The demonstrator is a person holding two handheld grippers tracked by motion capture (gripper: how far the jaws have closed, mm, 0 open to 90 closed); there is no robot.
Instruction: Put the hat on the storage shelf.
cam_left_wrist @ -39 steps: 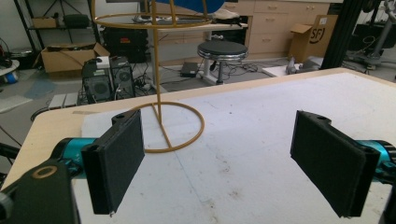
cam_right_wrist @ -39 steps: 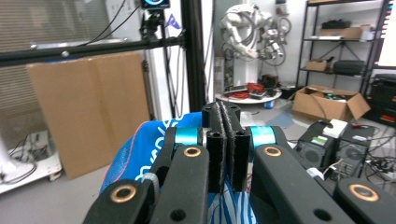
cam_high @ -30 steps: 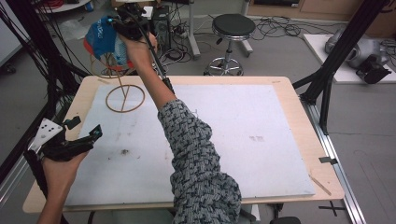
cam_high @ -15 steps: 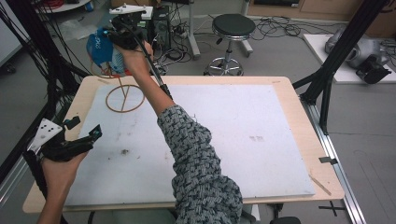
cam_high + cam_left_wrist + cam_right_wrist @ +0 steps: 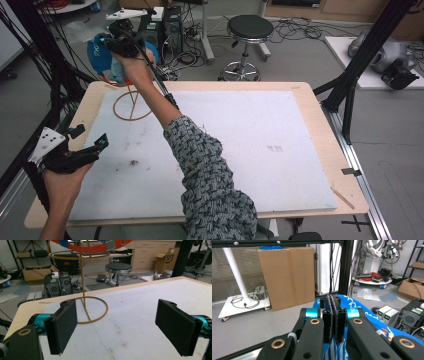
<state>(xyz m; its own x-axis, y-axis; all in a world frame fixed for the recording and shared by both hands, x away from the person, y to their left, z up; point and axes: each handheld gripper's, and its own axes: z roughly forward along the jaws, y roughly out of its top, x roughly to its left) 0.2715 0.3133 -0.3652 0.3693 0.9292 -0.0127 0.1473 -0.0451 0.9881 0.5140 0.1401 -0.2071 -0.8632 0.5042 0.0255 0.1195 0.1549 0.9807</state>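
The right gripper (image 5: 116,42), clamped on the blue cap (image 5: 100,56), holds it over the stand (image 5: 132,102) at the desk's (image 5: 310,105) eleven o'clock. Hanging is underway; next, settle it squarely and release. The left gripper (image 5: 87,142) waits, pads apart.

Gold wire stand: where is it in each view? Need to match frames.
High view: wire stand at the table's far left corner, beside the reaching forearm.
Left gripper view: left of centre, ring base just past the left jaw.
Right gripper view: blue item from the stand's top, behind the shut right gripper.
Shared landmark: black stool, high and left gripper views.
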